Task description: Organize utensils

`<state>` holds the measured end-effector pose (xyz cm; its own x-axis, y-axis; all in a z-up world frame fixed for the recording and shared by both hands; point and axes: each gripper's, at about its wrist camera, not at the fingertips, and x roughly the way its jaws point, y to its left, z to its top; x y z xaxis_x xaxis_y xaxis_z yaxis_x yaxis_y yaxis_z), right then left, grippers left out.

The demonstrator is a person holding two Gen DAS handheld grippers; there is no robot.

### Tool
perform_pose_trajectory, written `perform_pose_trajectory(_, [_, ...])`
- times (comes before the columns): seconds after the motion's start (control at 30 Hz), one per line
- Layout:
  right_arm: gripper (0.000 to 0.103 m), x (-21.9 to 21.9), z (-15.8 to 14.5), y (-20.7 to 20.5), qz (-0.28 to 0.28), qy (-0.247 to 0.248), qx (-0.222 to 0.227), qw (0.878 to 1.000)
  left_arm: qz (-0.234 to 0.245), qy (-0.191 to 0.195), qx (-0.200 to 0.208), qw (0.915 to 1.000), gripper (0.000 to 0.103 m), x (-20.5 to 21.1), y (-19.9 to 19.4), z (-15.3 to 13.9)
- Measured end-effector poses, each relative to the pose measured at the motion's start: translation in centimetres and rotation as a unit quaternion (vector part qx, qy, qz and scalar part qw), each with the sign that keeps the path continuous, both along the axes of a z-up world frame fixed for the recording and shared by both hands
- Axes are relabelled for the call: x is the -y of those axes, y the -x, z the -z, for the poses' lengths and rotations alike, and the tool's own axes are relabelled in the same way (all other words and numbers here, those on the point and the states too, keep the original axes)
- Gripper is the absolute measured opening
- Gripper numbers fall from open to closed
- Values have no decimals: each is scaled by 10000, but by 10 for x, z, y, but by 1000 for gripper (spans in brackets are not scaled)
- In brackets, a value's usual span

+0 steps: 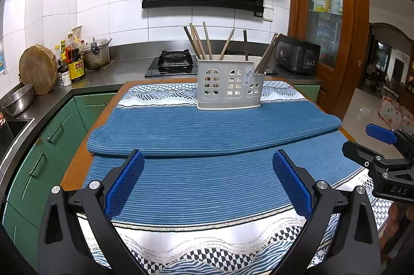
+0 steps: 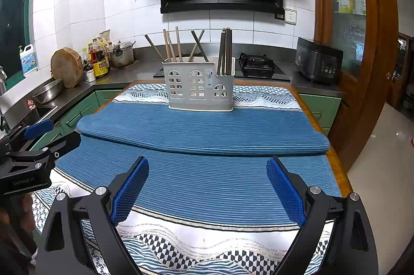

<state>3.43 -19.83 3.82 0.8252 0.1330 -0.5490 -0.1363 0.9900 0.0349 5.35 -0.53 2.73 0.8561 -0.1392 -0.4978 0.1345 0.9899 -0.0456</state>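
Both tools hang low over the blue cloth (image 1: 207, 184), and the left gripper (image 1: 208, 181) has its jaws spread wide with nothing between them, so you're free to reach. Straight ahead of those jaws, well beyond them at the far end of the desk (image 1: 77, 166), stands the grey utensil holder (image 1: 230, 84). The chopsticks (image 1: 200, 42) in its big compartment fan out loosely, while the bundle in the small right-hand compartment (image 2: 225, 52) stands tidy. The next move looks like gathering the scattered ones: come in from above, close on one stick near its top, and lift straight so the light holder doesn't tip. The right gripper (image 2: 207, 188) is likewise wide apart and empty; use it to steady the holder's right wall.
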Motion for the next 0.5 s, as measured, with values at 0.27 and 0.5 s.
perform_pose_trajectory(0.27, [89, -3, 0, -1, -9, 11, -16, 10000, -11, 5, 1, 10000, 98, -1, 1, 1])
perform_pose_trajectory(0.5, [89, -4, 0, -1, -11, 8, -16, 10000, -1, 18, 2, 10000, 98, -1, 1, 1])
